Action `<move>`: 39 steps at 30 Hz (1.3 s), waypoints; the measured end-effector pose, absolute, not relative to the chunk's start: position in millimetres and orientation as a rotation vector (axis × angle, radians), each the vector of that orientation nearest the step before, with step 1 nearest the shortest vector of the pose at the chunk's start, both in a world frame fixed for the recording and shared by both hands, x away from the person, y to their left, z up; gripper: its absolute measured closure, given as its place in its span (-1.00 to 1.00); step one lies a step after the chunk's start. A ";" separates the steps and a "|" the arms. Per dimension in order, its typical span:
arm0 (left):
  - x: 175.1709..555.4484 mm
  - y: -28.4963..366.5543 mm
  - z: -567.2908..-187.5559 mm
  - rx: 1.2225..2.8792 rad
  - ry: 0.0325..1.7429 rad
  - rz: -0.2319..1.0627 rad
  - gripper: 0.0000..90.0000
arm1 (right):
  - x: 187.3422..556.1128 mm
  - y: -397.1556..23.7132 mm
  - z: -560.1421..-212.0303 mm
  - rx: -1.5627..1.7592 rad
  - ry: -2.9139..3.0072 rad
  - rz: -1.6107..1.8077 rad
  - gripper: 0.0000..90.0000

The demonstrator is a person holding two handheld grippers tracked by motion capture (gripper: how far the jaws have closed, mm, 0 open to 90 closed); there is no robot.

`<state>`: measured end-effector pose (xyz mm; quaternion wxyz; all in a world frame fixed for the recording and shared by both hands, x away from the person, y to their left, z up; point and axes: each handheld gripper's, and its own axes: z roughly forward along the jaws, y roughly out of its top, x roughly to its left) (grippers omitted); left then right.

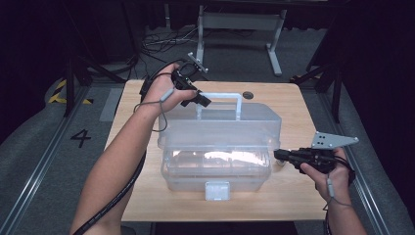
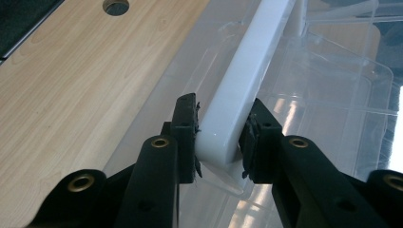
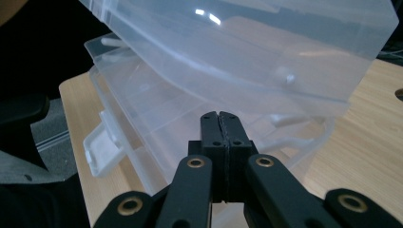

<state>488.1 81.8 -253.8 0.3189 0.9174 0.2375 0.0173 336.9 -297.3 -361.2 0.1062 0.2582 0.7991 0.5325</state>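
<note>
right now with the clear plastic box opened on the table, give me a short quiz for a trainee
1. True or false: the left gripper is shut on the white plastic carry handle of the clear plastic toolbox.
2. How do the right gripper's jaws stand? A open wide; B shut with nothing between them; C shut on the latch.
3. Fill in: the toolbox rests on a light ____ table.

Key: 1 true; 2 B; 3 wooden.
</note>
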 end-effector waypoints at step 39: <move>385.9 141.9 -217.0 2.179 0.511 0.202 0.16 | 354.9 -289.9 -350.7 0.783 2.253 1.563 1.00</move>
